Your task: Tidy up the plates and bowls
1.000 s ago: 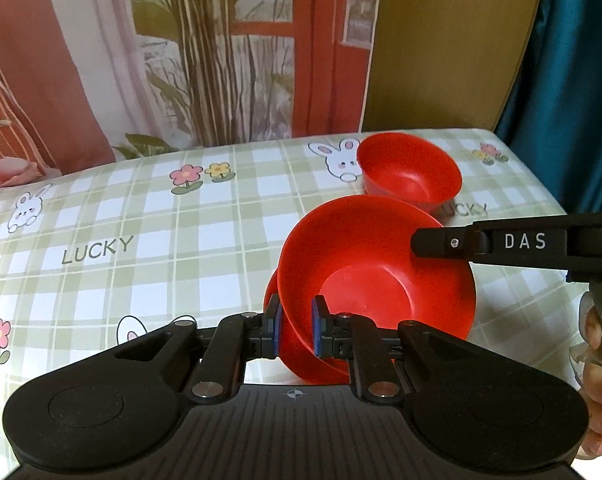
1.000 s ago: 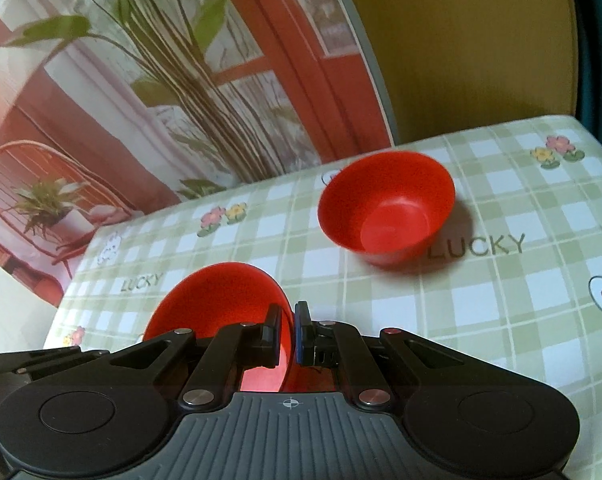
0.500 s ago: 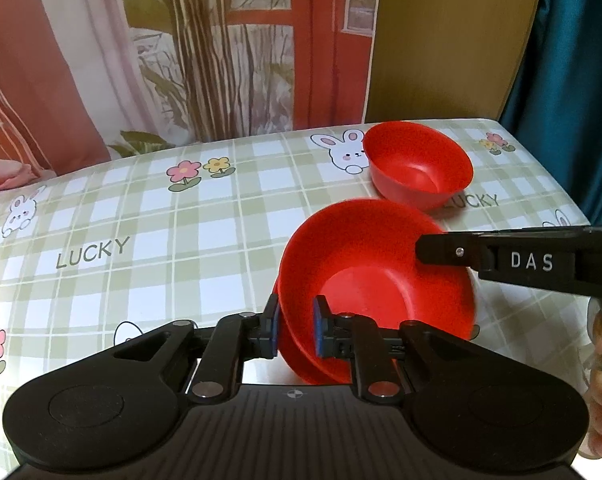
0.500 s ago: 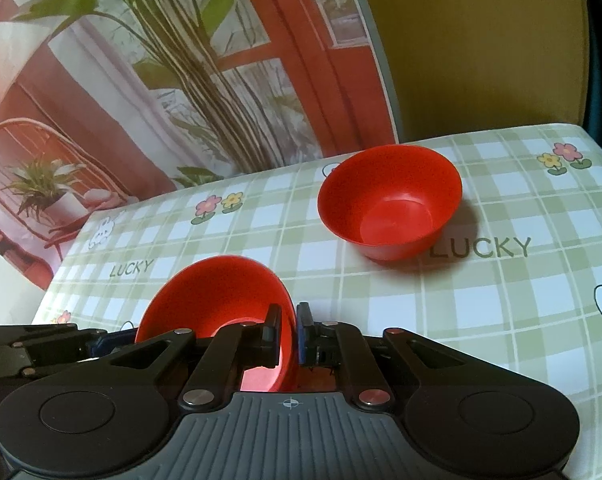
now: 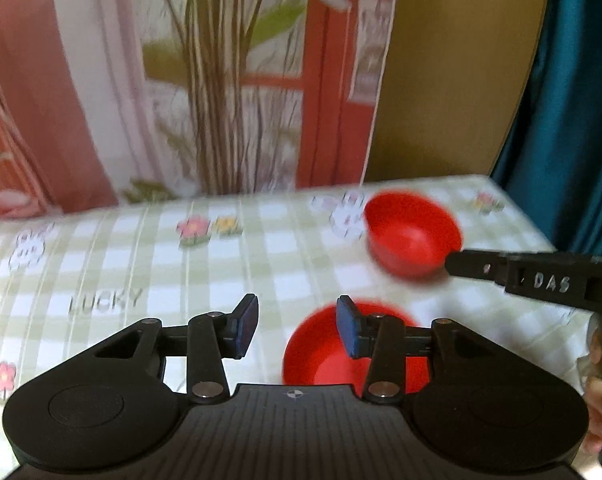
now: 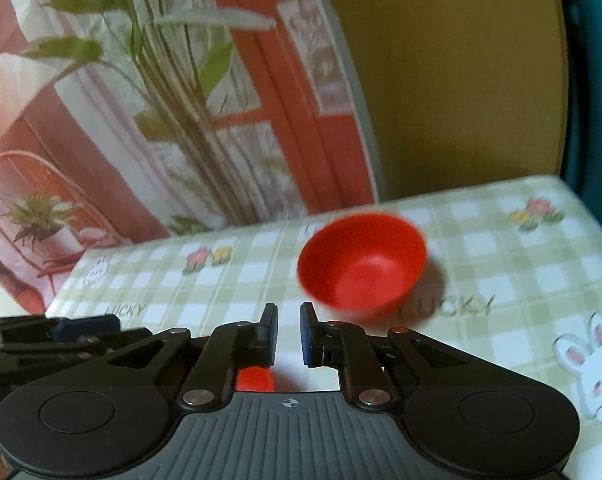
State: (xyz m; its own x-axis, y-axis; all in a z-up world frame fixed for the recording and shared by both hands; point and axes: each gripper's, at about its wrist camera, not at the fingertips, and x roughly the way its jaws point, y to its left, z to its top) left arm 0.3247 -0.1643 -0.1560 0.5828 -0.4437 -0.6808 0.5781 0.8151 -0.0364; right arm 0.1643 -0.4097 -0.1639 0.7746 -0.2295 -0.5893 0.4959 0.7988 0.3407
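Both free: left gripper (image 5: 297, 326) fingers wide apart above near red bowl (image 5: 321, 364), right gripper (image 6: 289, 336) slightly apart, empty. Next likely: grab far bowl (image 6: 363, 266), nest it.

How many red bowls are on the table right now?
2 visible. One red plastic bowl sits far right on the checked tablecloth; a nearer red bowl lies under the left tool. It may be a stack hiding another.

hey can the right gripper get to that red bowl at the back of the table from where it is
Probably yes. The right gripper is open and empty, and the far red bowl sits upright just ahead and slightly right of it, with only bare tablecloth between them.
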